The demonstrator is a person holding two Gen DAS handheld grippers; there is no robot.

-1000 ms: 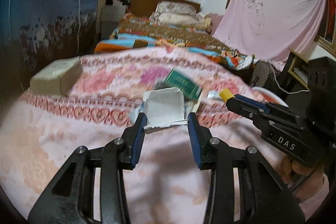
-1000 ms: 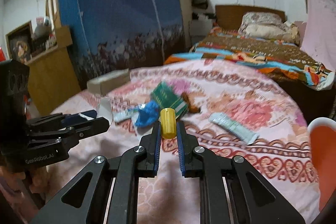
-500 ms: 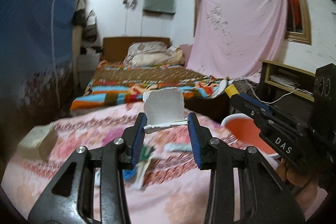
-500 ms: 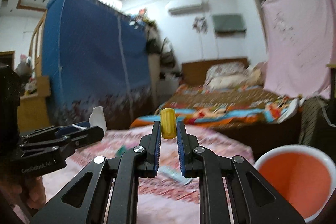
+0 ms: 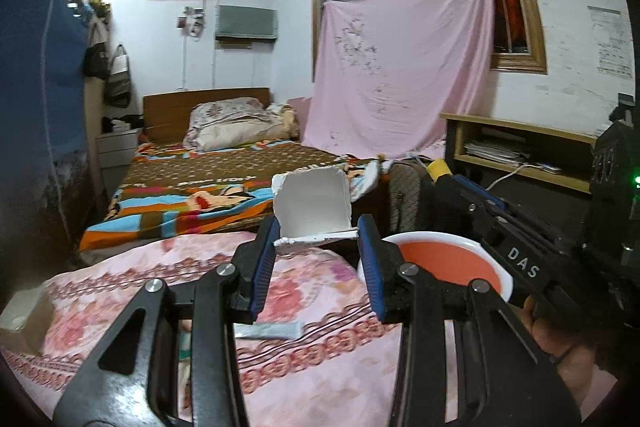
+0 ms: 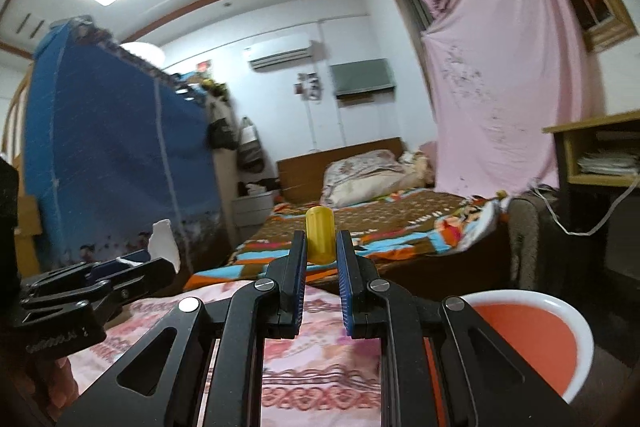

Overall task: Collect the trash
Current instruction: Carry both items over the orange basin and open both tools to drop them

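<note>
My left gripper (image 5: pixel 316 241) is shut on a torn white paper box (image 5: pixel 314 205), held up in the air above the pink bedspread (image 5: pixel 304 371). The box also shows in the right wrist view (image 6: pixel 163 241). My right gripper (image 6: pixel 322 247) is shut on a small yellow cylinder (image 6: pixel 319 239), also raised. In the left wrist view the right gripper (image 5: pixel 452 187) is to the right, with the yellow cylinder (image 5: pixel 438 169) at its tip. An orange bin with a white rim (image 5: pixel 448 259) stands beside the bed, below both grippers, and also shows in the right wrist view (image 6: pixel 560 327).
A silvery flat wrapper (image 5: pixel 268 330) lies on the bedspread. A beige box (image 5: pixel 24 319) sits at the bed's left edge. A second bed (image 5: pixel 208 179) lies beyond. A blue wardrobe (image 6: pixel 112 163) is left, a wooden shelf (image 5: pixel 520 151) right.
Both grippers have lifted off the bed and swung right, each keeping its hold. The trash pile has dropped out of sight and the orange bin has come closer.
</note>
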